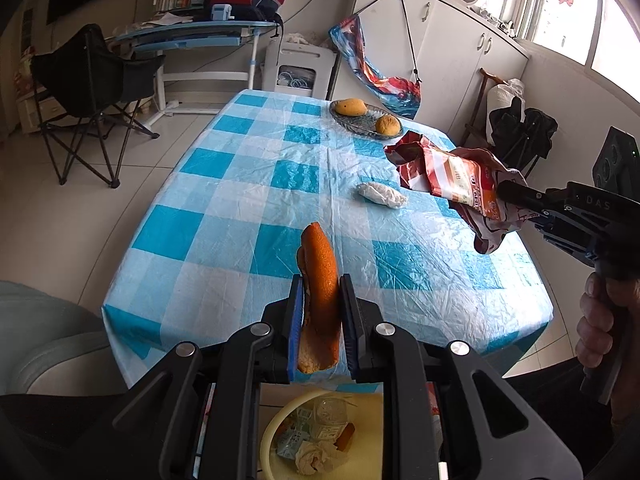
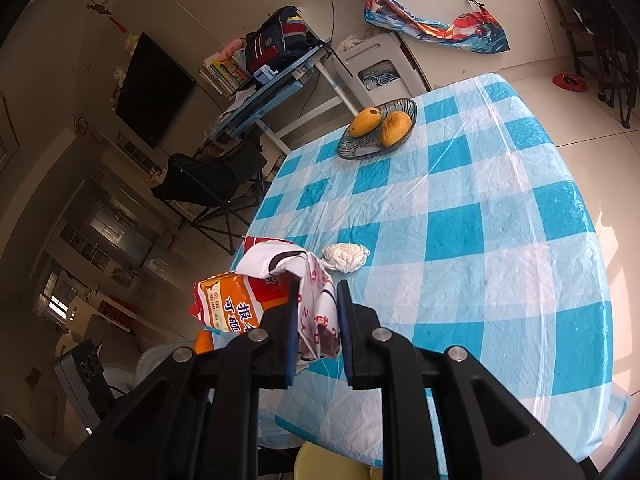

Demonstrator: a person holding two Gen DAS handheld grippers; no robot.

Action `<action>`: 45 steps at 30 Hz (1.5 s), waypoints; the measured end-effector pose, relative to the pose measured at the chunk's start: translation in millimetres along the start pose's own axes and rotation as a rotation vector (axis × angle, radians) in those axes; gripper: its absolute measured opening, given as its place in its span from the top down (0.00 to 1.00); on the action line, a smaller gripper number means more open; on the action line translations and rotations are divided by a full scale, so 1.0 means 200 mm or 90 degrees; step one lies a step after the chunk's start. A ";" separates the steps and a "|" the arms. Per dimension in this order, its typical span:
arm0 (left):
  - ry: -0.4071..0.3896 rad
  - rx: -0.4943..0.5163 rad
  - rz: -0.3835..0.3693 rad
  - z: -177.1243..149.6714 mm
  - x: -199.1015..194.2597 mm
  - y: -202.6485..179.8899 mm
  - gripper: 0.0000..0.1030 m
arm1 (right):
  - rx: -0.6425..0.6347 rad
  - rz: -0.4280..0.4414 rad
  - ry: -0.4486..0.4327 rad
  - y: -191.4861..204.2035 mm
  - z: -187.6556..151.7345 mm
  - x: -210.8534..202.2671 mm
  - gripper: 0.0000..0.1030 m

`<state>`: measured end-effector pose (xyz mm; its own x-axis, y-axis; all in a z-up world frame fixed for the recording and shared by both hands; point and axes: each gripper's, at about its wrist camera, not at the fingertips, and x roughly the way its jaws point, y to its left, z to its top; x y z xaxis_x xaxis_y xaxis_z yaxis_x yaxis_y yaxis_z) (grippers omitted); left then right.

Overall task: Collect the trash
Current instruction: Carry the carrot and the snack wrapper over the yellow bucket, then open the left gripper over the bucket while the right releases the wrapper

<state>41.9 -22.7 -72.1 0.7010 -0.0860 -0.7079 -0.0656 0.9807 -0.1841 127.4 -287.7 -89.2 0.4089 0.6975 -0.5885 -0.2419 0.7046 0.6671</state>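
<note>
An orange peel point(image 1: 320, 280) stands clamped between the left gripper point(image 1: 320, 292) fingers, above the near table edge, with a yellow bin point(image 1: 276, 432) of scraps below them. The right gripper point(image 2: 318, 300) pinches a crumpled red-and-white snack wrapper point(image 2: 256, 288). Beyond its fingertips a white wad point(image 2: 346, 256), probably tissue, lies on the checked tablecloth point(image 2: 500, 240), a dish of mangoes point(image 2: 378, 124) farther off.

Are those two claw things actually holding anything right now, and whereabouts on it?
Yes. The left gripper pinches an orange peel around its middle. The right gripper clamps a crumpled snack bag by one bunched end, so that most of it hangs free.
</note>
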 end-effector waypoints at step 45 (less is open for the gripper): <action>0.171 0.031 -0.069 -0.48 -0.23 -0.09 0.68 | -0.256 -0.221 0.183 0.27 -0.73 0.06 0.82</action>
<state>-57.6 -53.6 -101.1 0.4890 -0.2270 -0.8423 0.0382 0.9702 -0.2393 -9.7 -222.5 -128.0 0.2832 0.3851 -0.8783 -0.4728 0.8529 0.2215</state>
